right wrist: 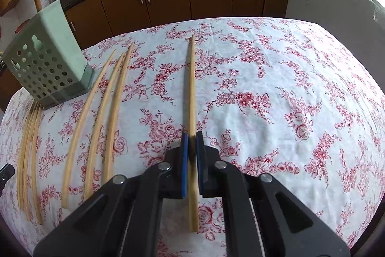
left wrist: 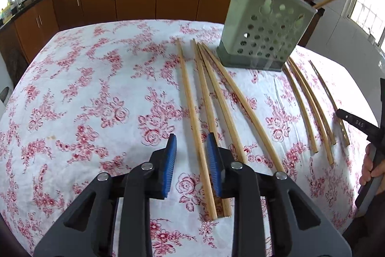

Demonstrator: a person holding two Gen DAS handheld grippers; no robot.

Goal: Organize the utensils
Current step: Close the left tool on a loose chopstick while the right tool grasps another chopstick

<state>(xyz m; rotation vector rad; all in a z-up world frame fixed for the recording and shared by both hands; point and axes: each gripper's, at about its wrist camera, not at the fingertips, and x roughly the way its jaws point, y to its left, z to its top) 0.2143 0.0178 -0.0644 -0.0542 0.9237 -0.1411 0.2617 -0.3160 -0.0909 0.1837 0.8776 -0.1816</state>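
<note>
Right gripper [right wrist: 192, 143]: jaws narrow, blue pads clamped on a single pale wooden chopstick [right wrist: 191, 88], gripped toward its thick end; the thin tip points away toward the far edge of the floral red-and-white tablecloth [right wrist: 288, 88]. A short stub of the stick sticks out behind the pads.

Left gripper [left wrist: 191, 151]: jaws part open, one light wooden chopstick [left wrist: 192, 107] between the pads, not pressed; a second stick runs just under the right pad. No hold there yet.

Landmark: pale green perforated plastic utensil holder [left wrist: 262, 33] on a grey base. It stands upright at the far side of the cloth, with two sticks already poking out of its top. Four loose chopsticks [left wrist: 216, 93] lie fanned just left of the holder in the left wrist view, thin tips near its base. Three more chopsticks [left wrist: 310, 110] lie right of the holder, near a person's hand [left wrist: 370, 165] on the other tool's handle.

Handling, judged: sticks are very light, stiff, smooth and round-ish, so likely to roll or pivot in the pads. A grip near the thick end gives a long lever, so the tip may swing. Take one stick at a time; neighbours touch and could get dragged along. Squeeze square across the shaft. Not fragile, and the cloth gives some friction. Holder is light and may tip if knocked.
</note>
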